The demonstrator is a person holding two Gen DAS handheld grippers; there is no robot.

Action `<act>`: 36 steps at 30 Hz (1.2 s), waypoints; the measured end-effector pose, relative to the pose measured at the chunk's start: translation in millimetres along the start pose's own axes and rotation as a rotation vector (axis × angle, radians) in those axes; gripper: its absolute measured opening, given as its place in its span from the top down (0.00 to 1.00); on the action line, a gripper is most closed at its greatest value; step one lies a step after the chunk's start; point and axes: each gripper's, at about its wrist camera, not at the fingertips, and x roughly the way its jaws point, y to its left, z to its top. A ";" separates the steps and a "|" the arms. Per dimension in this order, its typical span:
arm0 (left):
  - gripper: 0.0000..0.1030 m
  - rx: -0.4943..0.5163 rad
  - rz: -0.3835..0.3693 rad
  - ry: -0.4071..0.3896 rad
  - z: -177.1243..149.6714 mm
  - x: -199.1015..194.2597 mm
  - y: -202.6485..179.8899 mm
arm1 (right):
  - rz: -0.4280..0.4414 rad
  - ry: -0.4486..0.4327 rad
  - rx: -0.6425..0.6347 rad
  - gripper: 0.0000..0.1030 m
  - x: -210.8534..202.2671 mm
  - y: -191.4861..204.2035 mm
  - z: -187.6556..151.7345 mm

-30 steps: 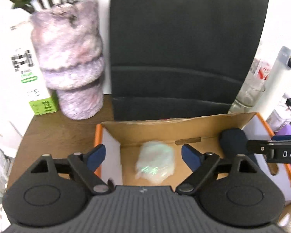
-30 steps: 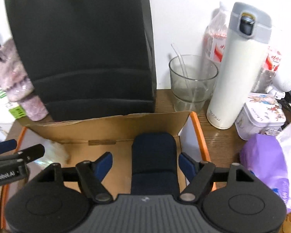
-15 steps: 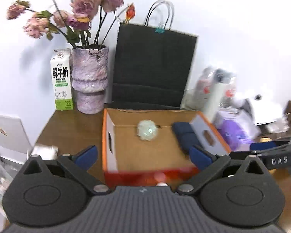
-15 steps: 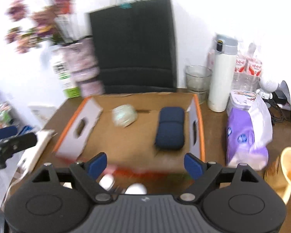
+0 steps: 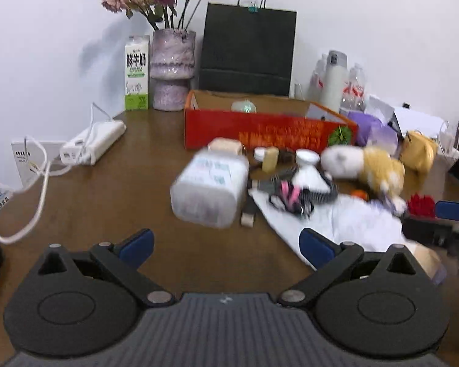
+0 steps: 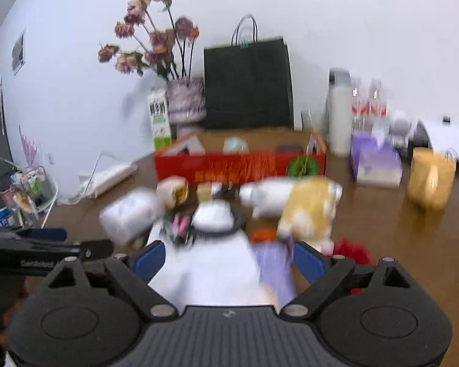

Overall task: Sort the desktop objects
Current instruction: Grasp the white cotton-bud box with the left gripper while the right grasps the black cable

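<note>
While both hover above cluttered desk, left gripper [image 5: 226,241] wide, empty; right gripper [image 6: 228,258] wide, empty.

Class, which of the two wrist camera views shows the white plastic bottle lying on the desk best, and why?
The left wrist view. There the white plastic bottle lies unobstructed ahead of the open left gripper, its label faintly visible. In the right wrist view the bottle is a motion-blurred shape at the left.
</note>
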 end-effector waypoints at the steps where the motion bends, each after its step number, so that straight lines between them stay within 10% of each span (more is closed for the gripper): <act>1: 0.00 0.007 -0.001 0.014 -1.7 0.5 -0.1 | -0.034 -0.014 -0.064 0.12 -1.3 5.5 -8.4; 11: 0.00 0.167 0.020 -0.051 -11.0 -5.0 -28.5 | 0.001 -0.010 0.084 0.12 1.7 -22.8 -17.3; 26: 0.00 0.003 -0.058 0.077 4.7 8.4 -3.2 | -0.001 0.029 0.064 0.12 5.6 -17.5 -16.9; 30: 0.00 -0.123 -0.074 0.089 31.7 27.6 24.6 | 0.045 0.002 0.127 0.19 4.1 -21.0 -1.0; 34: 0.01 -0.041 -0.017 0.052 57.3 59.8 29.1 | 0.172 0.004 0.137 0.20 27.8 -12.3 34.2; 36: 0.10 0.000 -0.025 0.071 65.0 76.2 28.5 | 0.172 0.037 0.048 0.37 51.3 2.3 43.3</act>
